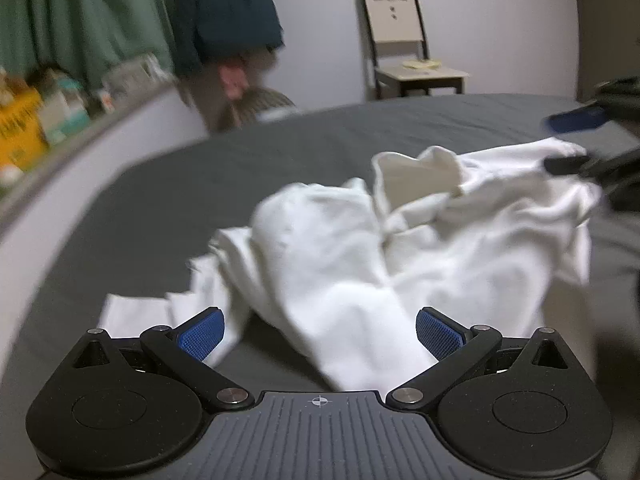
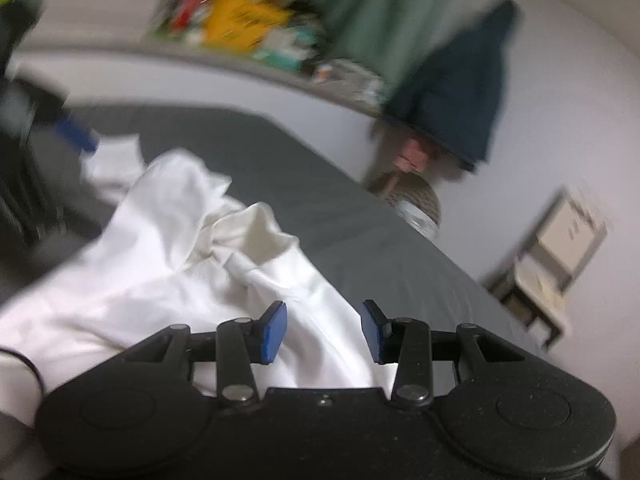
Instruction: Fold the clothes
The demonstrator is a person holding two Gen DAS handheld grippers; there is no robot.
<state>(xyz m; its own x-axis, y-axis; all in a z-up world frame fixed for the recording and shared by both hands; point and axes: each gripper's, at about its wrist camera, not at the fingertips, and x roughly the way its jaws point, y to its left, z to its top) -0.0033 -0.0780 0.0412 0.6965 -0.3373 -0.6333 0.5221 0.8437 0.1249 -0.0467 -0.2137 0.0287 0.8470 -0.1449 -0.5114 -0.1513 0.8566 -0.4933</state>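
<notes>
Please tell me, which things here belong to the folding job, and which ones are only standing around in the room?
For the job:
white garment, crumpled on the grey bed
left gripper, open
right gripper, open

Just around:
chair by the wall
dark blue jacket, hanging
green curtain
yellow box on the ledge

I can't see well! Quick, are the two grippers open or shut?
Left gripper: open, fingers apart around the white garment, not pinching it.
Right gripper: open, holding nothing.
</notes>
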